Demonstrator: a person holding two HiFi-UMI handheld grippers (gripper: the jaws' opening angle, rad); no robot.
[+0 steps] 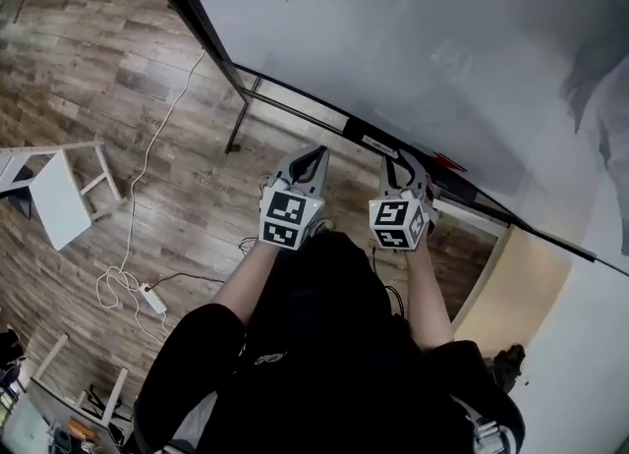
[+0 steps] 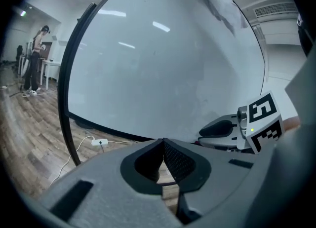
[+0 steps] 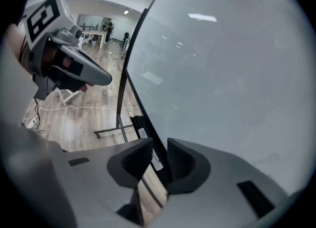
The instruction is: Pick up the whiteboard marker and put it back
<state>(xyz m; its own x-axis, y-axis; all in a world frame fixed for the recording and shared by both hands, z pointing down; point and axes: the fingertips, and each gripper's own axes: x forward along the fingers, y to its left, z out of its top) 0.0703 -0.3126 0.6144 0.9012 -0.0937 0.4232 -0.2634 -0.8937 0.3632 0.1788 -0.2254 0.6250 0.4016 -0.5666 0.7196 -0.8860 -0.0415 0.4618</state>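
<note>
A black whiteboard marker point(image 1: 378, 141) with a white label lies on the ledge along the lower edge of the whiteboard point(image 1: 413, 39). My right gripper point(image 1: 400, 161) hovers just above and in front of it. In the right gripper view the gripper point(image 3: 160, 149) is open with nothing between its fingers, and the labelled marker point(image 3: 156, 161) shows through the gap. My left gripper point(image 1: 315, 154) is held beside it to the left, off the ledge. Its jaws point(image 2: 163, 141) meet at the tip, shut and empty. The left gripper view also catches the right gripper point(image 2: 222, 127).
A small red object point(image 1: 448, 160) lies on the ledge right of the marker. The whiteboard's metal stand point(image 1: 237, 120) reaches the wooden floor. A white power strip point(image 1: 152, 298) with its cable and a white stool point(image 1: 57, 194) are at the left. A person point(image 2: 37, 59) stands far off.
</note>
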